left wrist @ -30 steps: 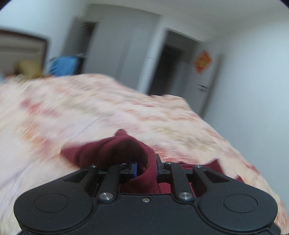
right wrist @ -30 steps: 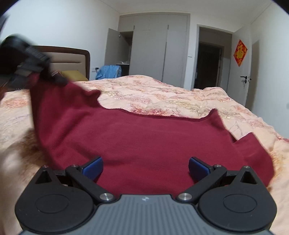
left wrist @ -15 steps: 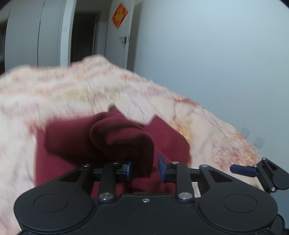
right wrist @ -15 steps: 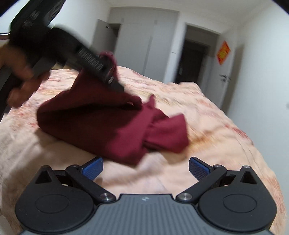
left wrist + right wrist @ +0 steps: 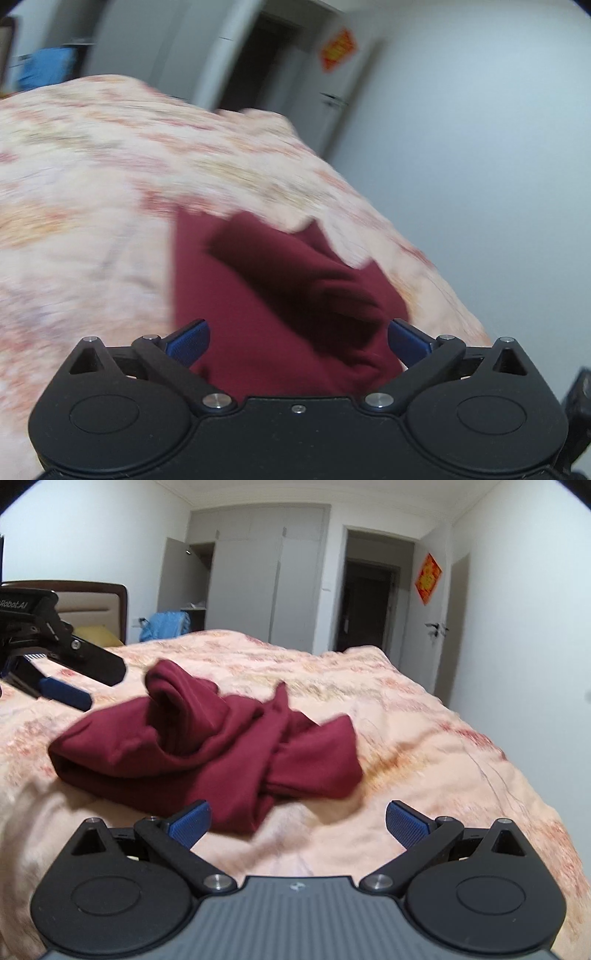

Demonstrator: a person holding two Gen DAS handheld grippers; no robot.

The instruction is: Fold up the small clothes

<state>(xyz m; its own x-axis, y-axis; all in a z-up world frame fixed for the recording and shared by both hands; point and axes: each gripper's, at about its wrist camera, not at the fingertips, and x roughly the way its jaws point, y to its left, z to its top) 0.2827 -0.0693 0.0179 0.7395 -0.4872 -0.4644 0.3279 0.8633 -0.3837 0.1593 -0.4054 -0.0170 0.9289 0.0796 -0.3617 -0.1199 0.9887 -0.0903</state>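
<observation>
A dark red garment lies bunched on the patterned quilt, one fold standing up at its left end. My left gripper hovers just left of that raised fold, apart from it. In the left wrist view its jaws are opening wide; the garment lies beneath and between the blue pads, which do not press on it. My right gripper stands open at the garment's near edge, nothing between its fingers.
The quilt drops off at the bed's right edge toward a white wall. Behind the bed are a headboard, a blue cloth, grey wardrobes and a dark doorway.
The left gripper was shut on a fold of the garment and carried it across; its jaws have spread and let go. The garment now lies bunched. The right gripper stayed open.
</observation>
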